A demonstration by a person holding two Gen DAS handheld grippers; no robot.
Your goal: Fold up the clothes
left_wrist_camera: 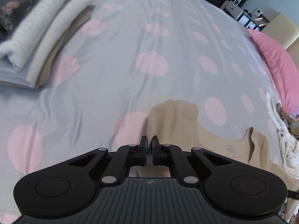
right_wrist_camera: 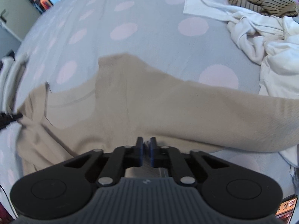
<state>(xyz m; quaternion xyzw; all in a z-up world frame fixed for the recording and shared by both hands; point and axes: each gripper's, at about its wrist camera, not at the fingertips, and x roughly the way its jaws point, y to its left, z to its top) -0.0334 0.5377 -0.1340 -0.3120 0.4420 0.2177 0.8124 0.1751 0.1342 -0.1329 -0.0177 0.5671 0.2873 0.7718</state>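
One beige knit top [right_wrist_camera: 130,102] lies spread on the bed [left_wrist_camera: 149,37], whose grey cover carries many pale pink dots. Two hand-held grippers work it. The left hand-held gripper [left_wrist_camera: 149,149] has its blue-padded fingers drawn nearly together, with beige cloth running up between and beneath them, so it appears clenched on an edge of the top beside a raised fold of the fabric [left_wrist_camera: 173,115]. The right hand-held gripper [right_wrist_camera: 146,149] likewise has its fingers almost closed, with a strip of the beige knit showing between the pads at the garment's near edge. From the right wrist view the neckline [right_wrist_camera: 71,100] opens to the left, and one sleeve [right_wrist_camera: 243,115] stretches away to the right. At the far left of the bed sits one stack of folded clothes [left_wrist_camera: 37,43]: about three pale layers can be counted, white, cream and tan. To the right lies one loose heap of white garments [right_wrist_camera: 261,43] with one brown striped piece [right_wrist_camera: 261,3] on its far side. One pink pillow [left_wrist_camera: 274,61] lies along the bed's right edge.
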